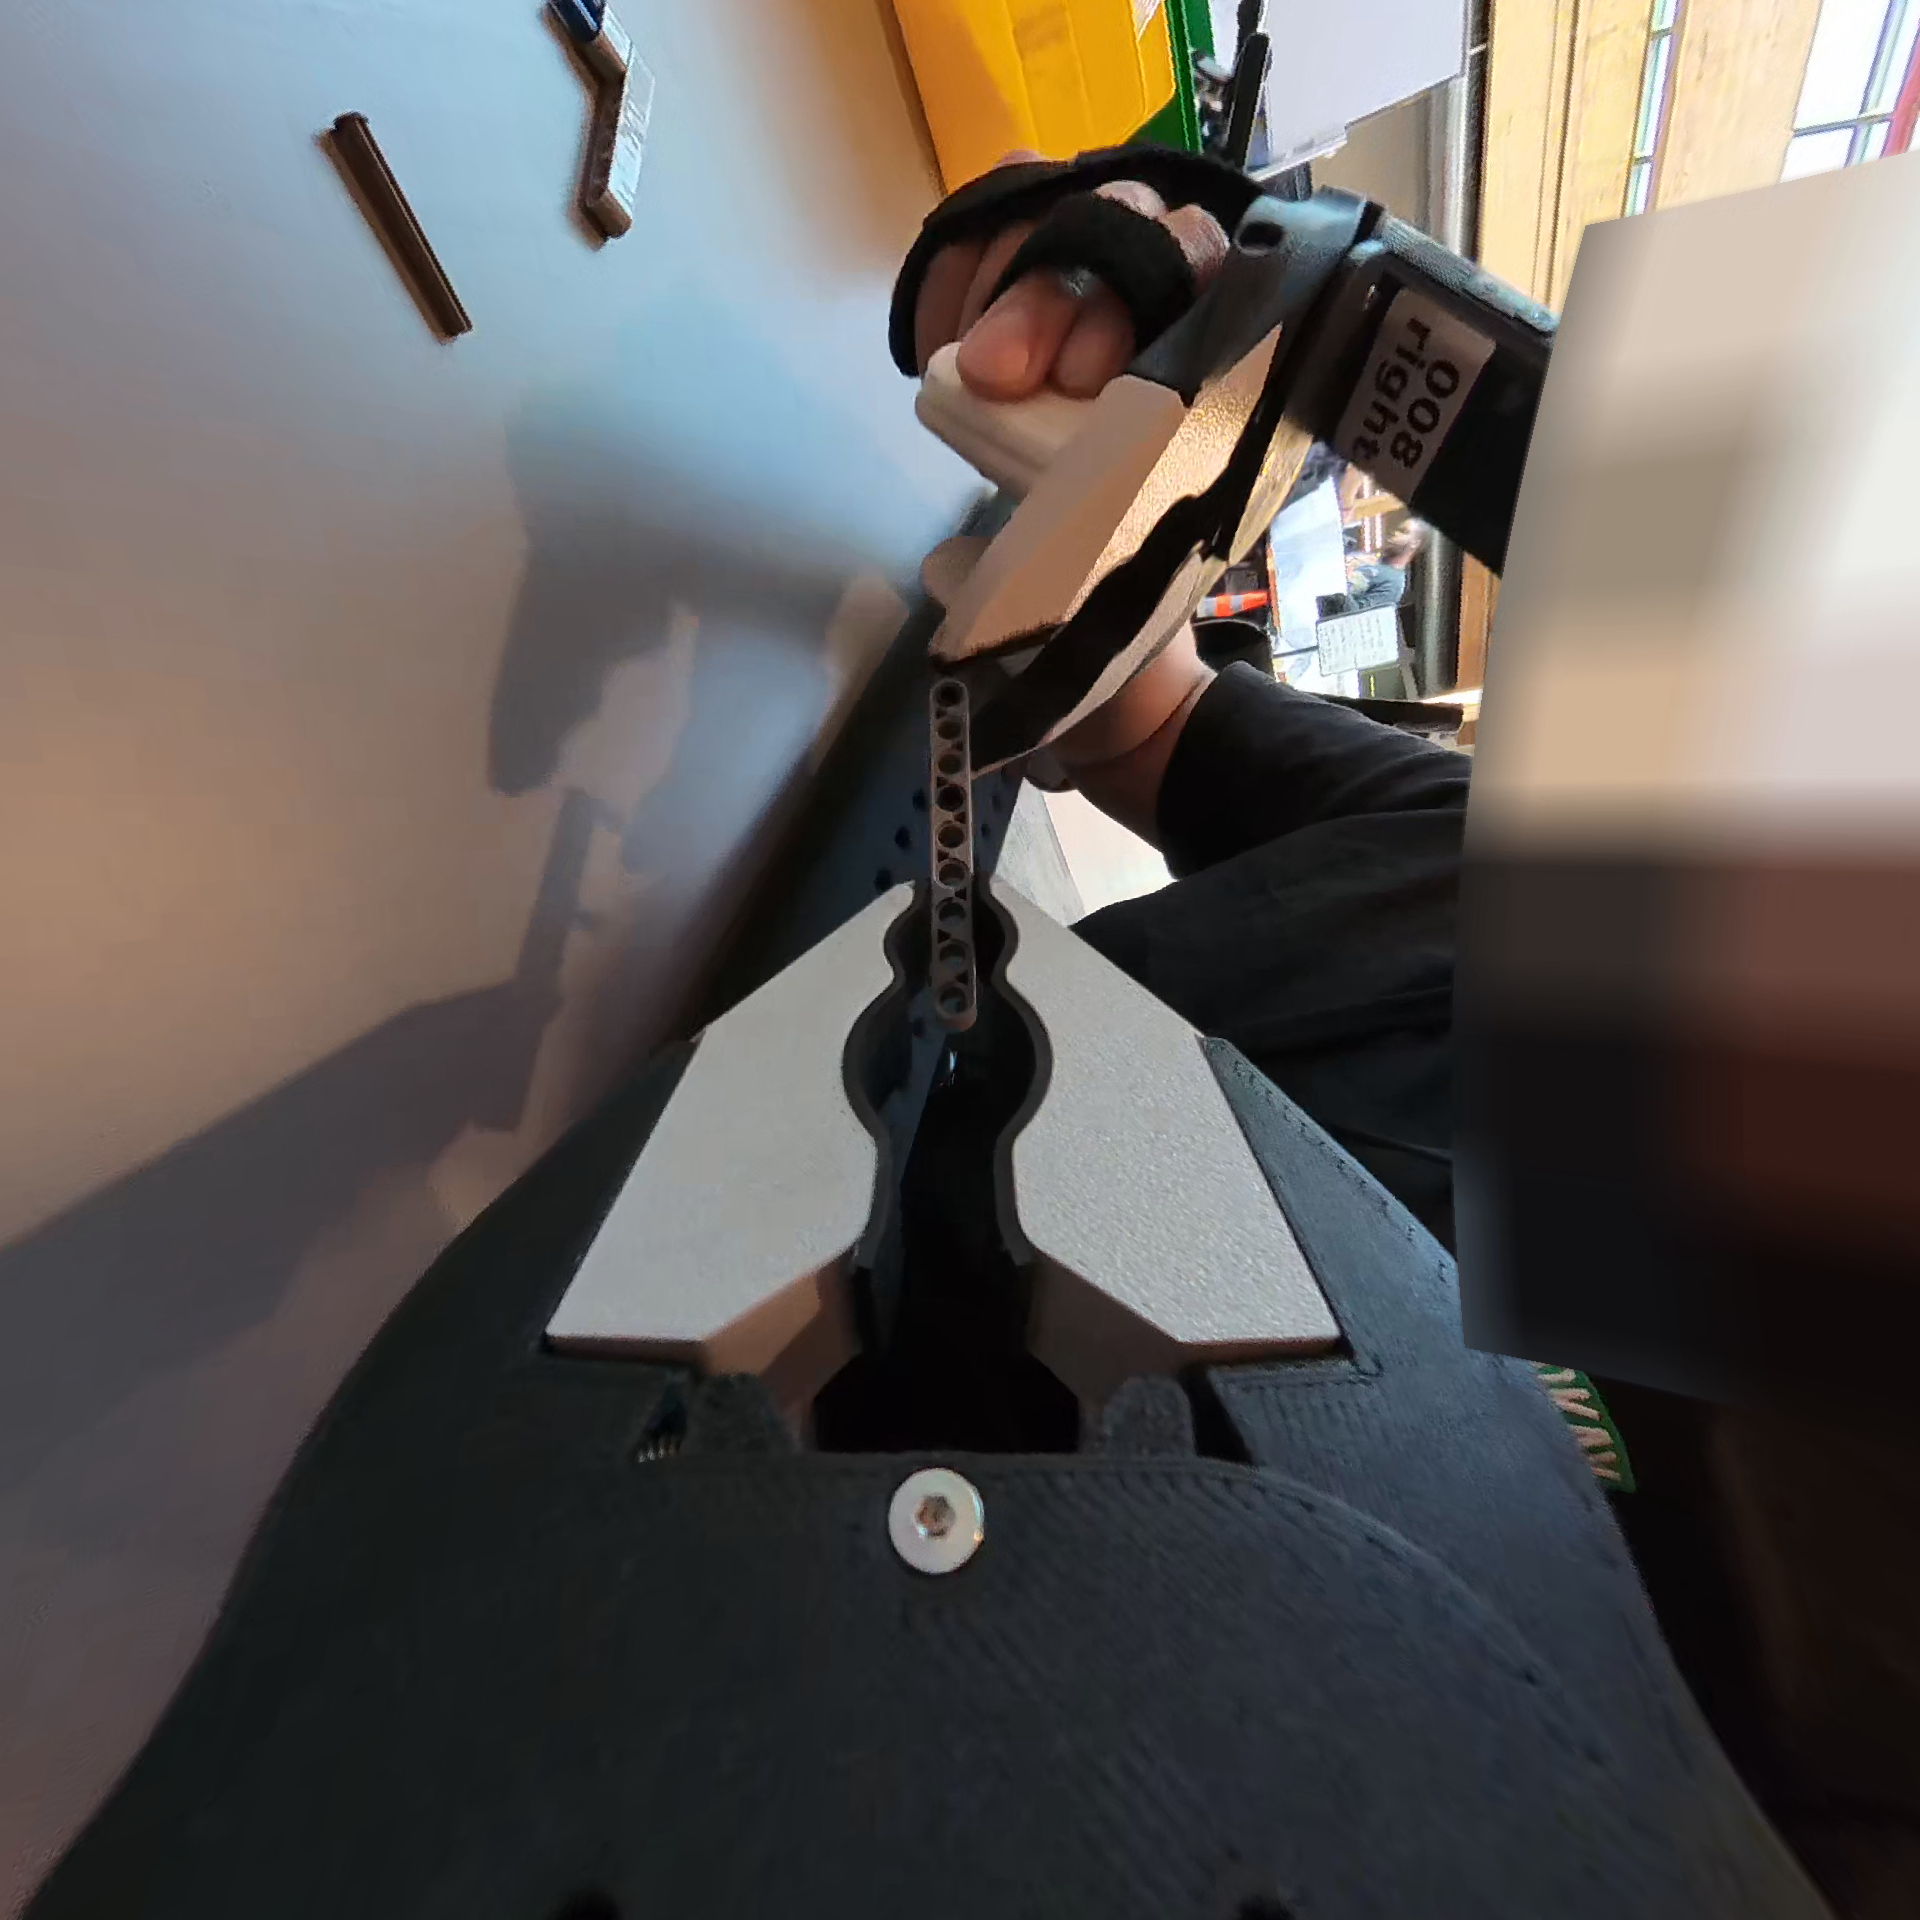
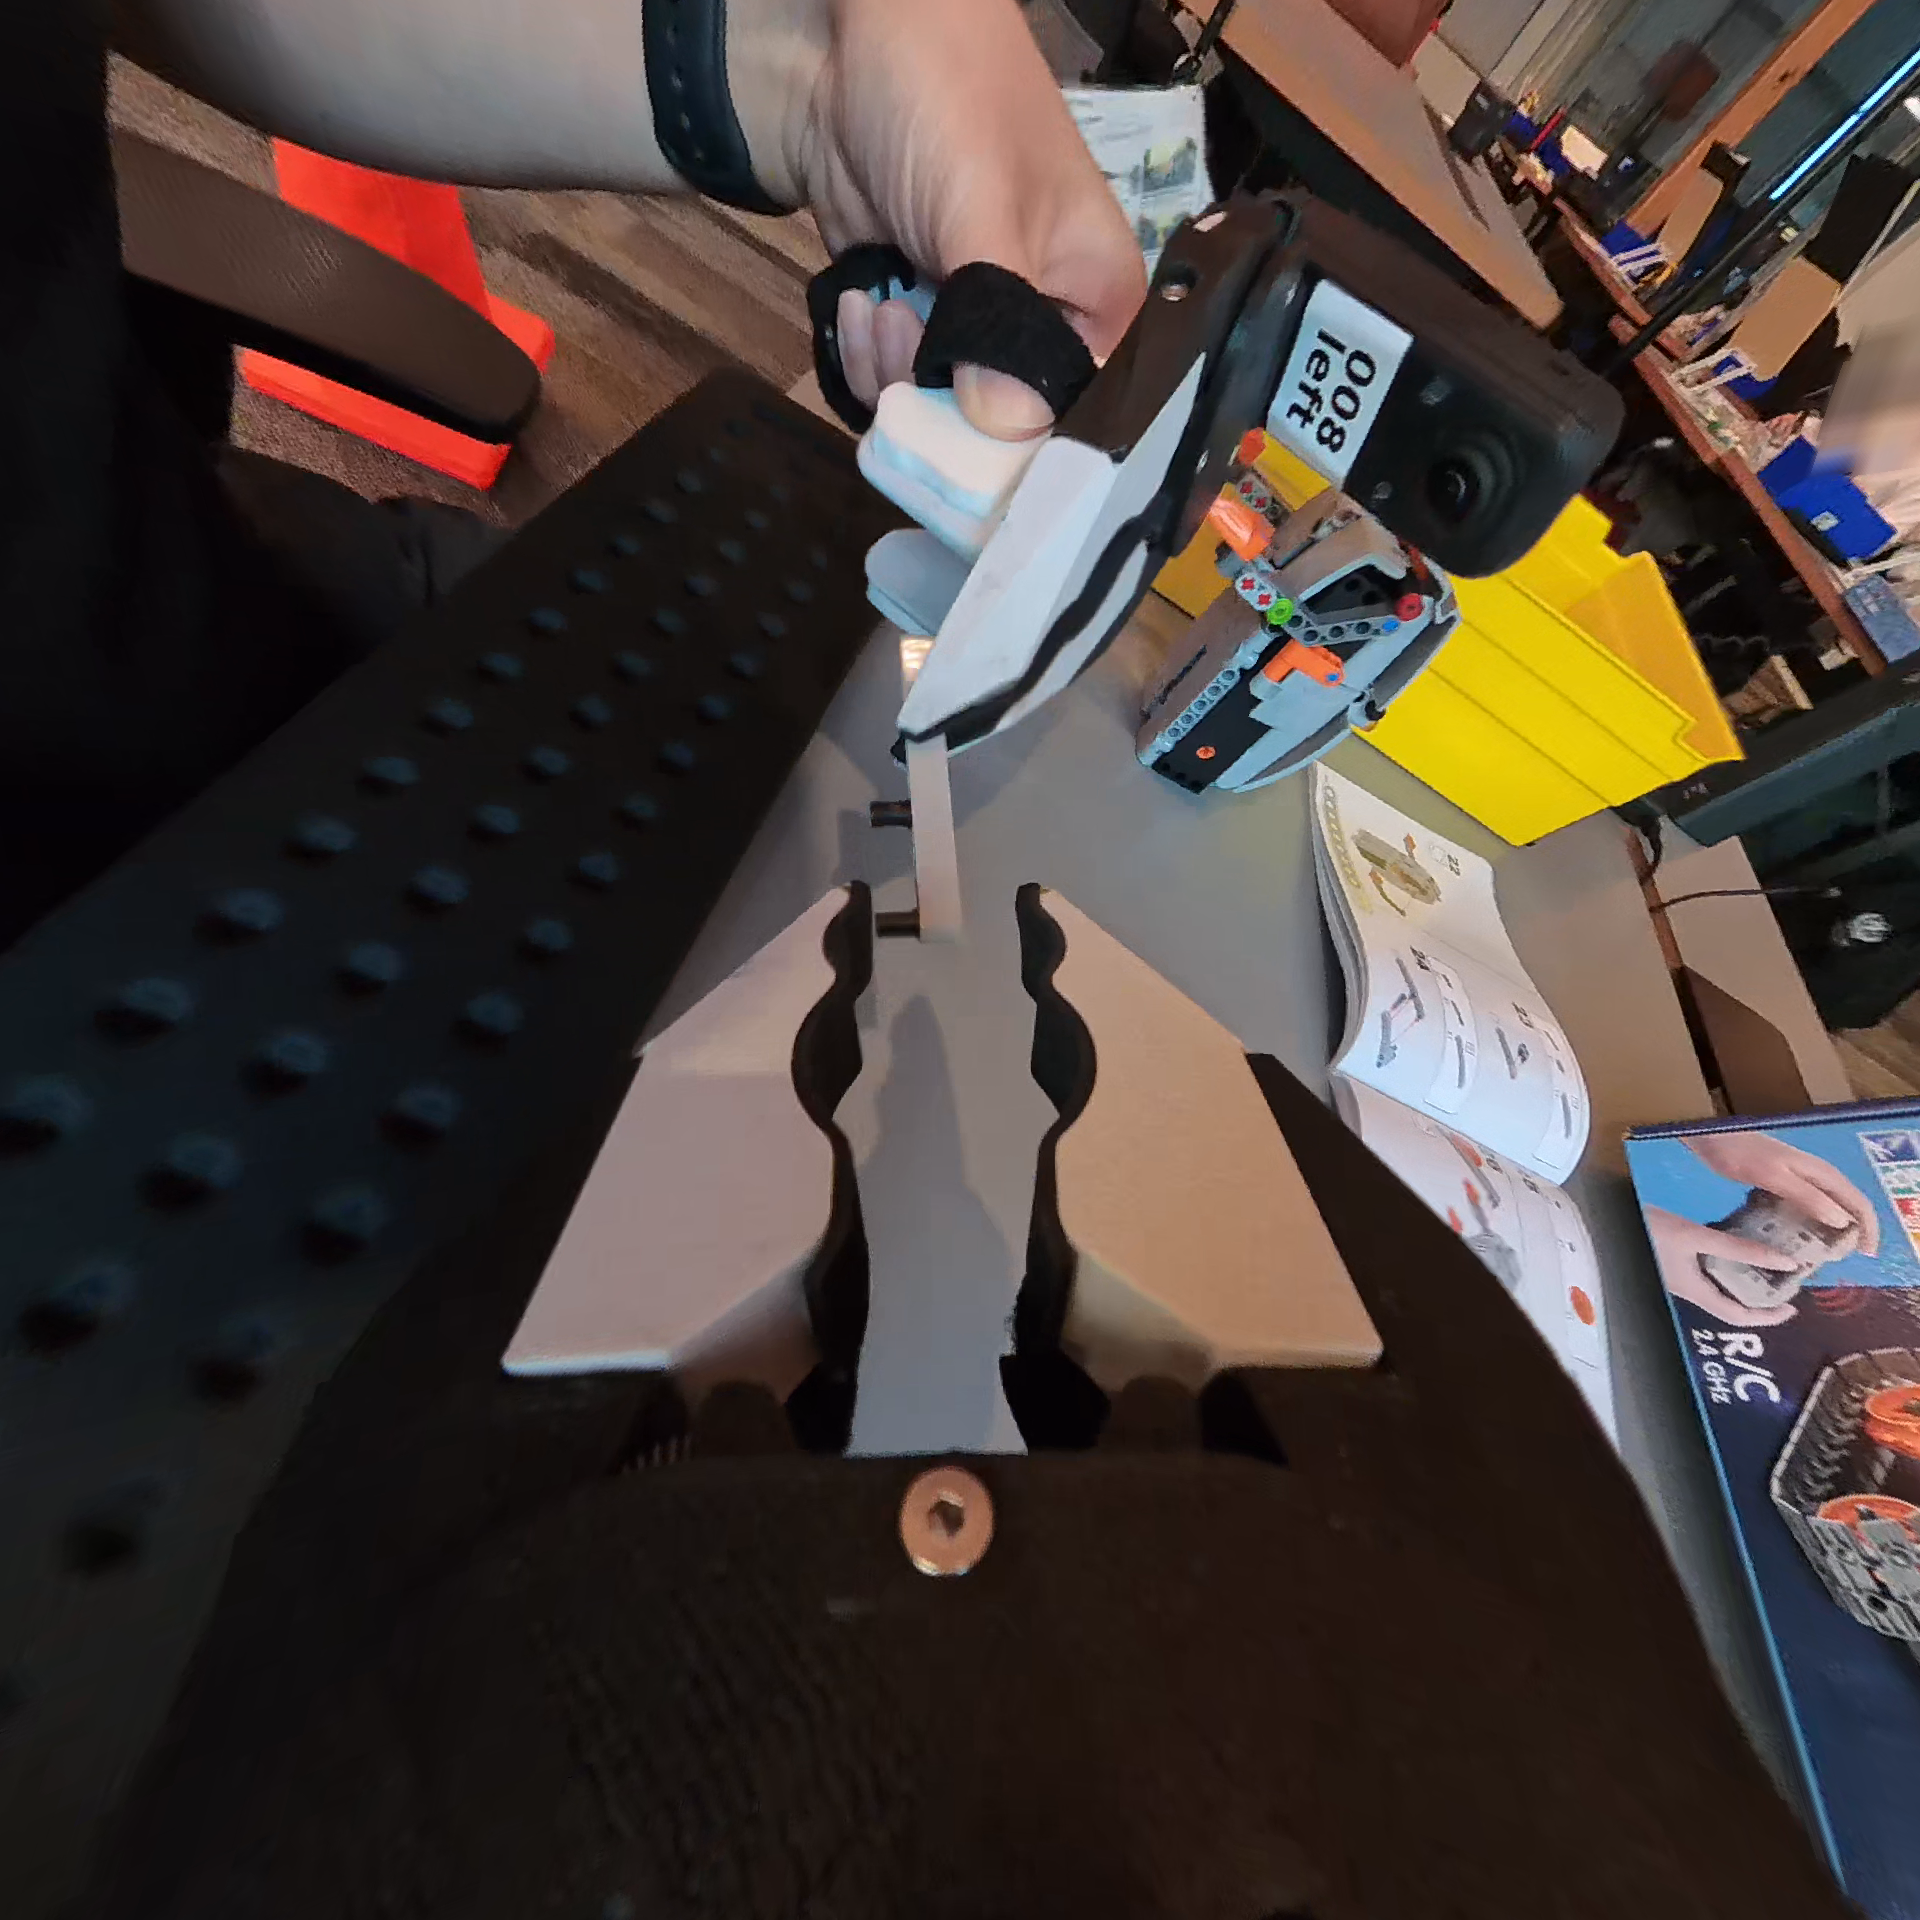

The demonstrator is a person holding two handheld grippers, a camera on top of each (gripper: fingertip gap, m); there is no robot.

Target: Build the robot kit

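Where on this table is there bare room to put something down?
Widest: bare table beside the brown stick and bent brown piece. A narrower strip runs between the black studded board and the booklet. Past the booklet, crowded: brick model, yellow bins, blue box.

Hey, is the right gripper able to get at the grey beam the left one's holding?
Probably yes. The right gripper is open, and the grey beam ends between its fingertips with nothing in front. The left gripper pinches only the far end. Two black pins stick out toward one finger.
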